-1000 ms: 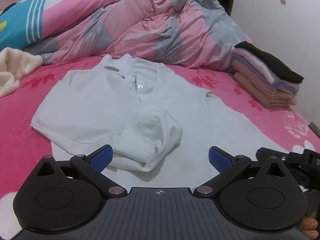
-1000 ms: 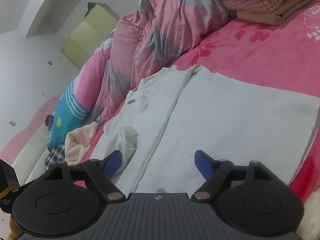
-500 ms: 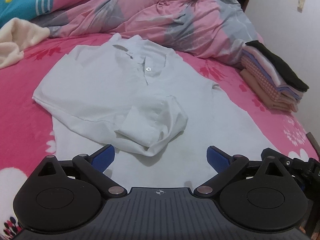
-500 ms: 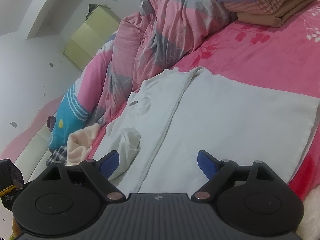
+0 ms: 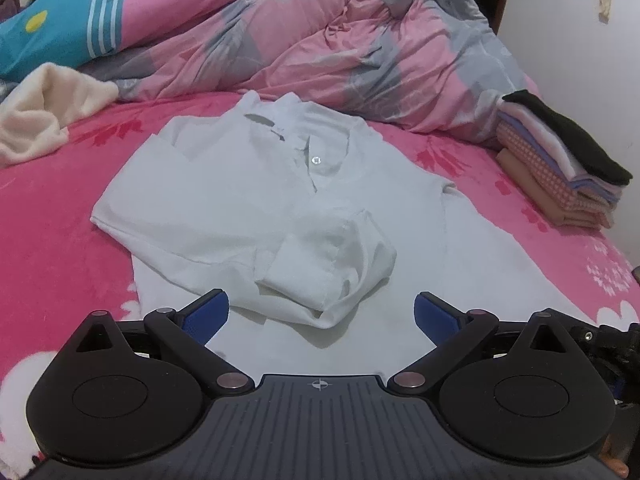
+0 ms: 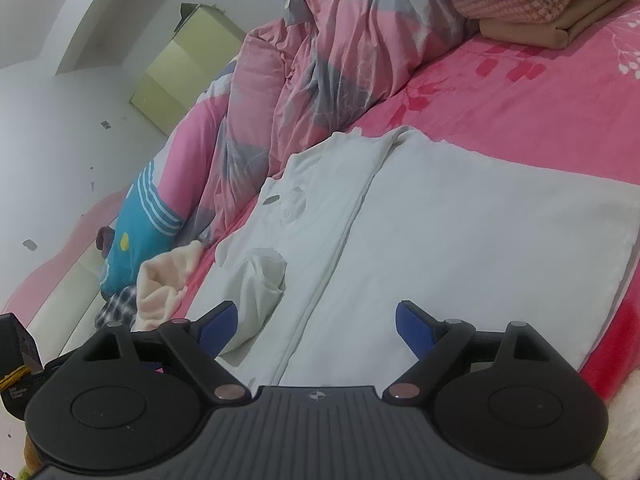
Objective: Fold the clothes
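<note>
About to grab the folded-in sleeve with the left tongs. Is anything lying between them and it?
Nothing visible. The left tongs stand open just short of the sleeve on the white shirt.

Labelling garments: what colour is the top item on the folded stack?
Black, clearest in the left wrist view.

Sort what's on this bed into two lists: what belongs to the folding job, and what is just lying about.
Part of the job:
- white shirt, one sleeve folded in
- stack of folded clothes
- left gripper, open
- right gripper, open

Lying about:
- pink and grey quilt
- cream fleece
- blue striped pillow
</note>
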Tool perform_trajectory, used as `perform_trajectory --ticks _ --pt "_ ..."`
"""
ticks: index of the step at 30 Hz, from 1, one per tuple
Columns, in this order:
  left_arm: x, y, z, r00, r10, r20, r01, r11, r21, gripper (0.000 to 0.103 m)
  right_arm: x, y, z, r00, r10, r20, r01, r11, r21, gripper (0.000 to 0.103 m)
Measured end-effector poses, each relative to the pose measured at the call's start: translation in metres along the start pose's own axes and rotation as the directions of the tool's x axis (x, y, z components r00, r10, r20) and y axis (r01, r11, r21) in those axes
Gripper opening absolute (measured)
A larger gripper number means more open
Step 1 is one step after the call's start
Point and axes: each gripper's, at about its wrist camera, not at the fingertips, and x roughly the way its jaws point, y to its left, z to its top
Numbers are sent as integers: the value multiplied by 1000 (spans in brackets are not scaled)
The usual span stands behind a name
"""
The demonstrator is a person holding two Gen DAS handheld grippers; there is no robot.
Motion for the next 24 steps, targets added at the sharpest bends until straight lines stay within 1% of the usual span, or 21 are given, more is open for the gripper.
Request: perform_trajectory --ticks 4,24 --pt "1 0 -1 1000 -9 -6 9 1000 -1 100 0 1 -1 1000 1 -1 -1 1000 0 89" --pt "1 3 -3 1000 -8 -6 8 1000 -7 100 1 1 -2 1000 3 -2 -3 1000 -1 89"
